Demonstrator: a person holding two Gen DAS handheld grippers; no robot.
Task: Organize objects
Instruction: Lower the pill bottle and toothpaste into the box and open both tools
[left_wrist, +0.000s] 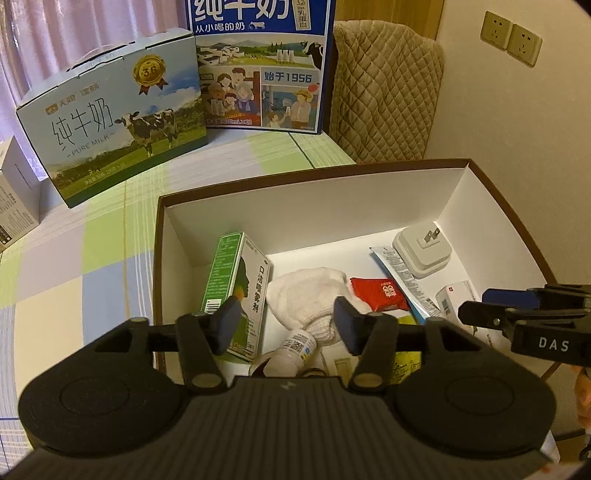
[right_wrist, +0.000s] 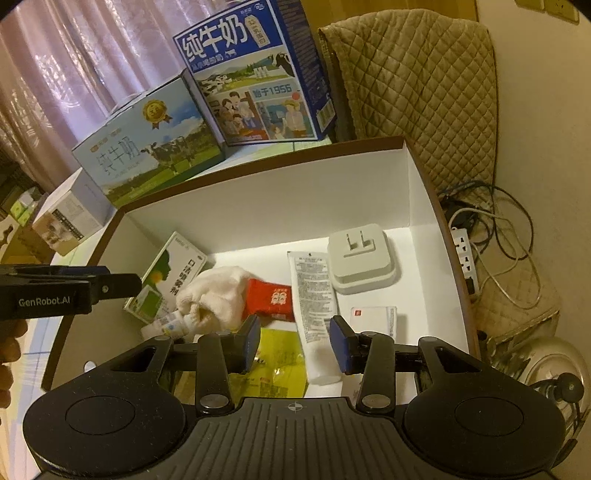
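Observation:
A brown-rimmed box with a white inside (left_wrist: 295, 218) (right_wrist: 280, 192) holds a green-and-white spray carton (left_wrist: 236, 295) (right_wrist: 166, 280), a white cloth (left_wrist: 310, 299) (right_wrist: 218, 291), a small white bottle (left_wrist: 299, 349) (right_wrist: 173, 325), a red packet (left_wrist: 380, 293) (right_wrist: 271, 299), a white tube (left_wrist: 406, 280) (right_wrist: 314, 306), a white plug adapter (left_wrist: 423, 251) (right_wrist: 360, 258), a small white carton (left_wrist: 458, 299) (right_wrist: 373, 319) and a yellow packet (left_wrist: 406, 363) (right_wrist: 273, 365). My left gripper (left_wrist: 286, 326) (right_wrist: 125, 284) is open above the cloth and bottle. My right gripper (right_wrist: 294, 343) (left_wrist: 476, 306) is open above the tube's near end, holding nothing.
Two milk cartons (left_wrist: 118, 129) (left_wrist: 262, 66) stand behind the box on a checked tablecloth (left_wrist: 74, 266). A quilted cover (right_wrist: 413, 81) drapes a chair at the back right. A power strip with cables (right_wrist: 467, 254) and a glass pot (right_wrist: 554, 373) lie right of the box.

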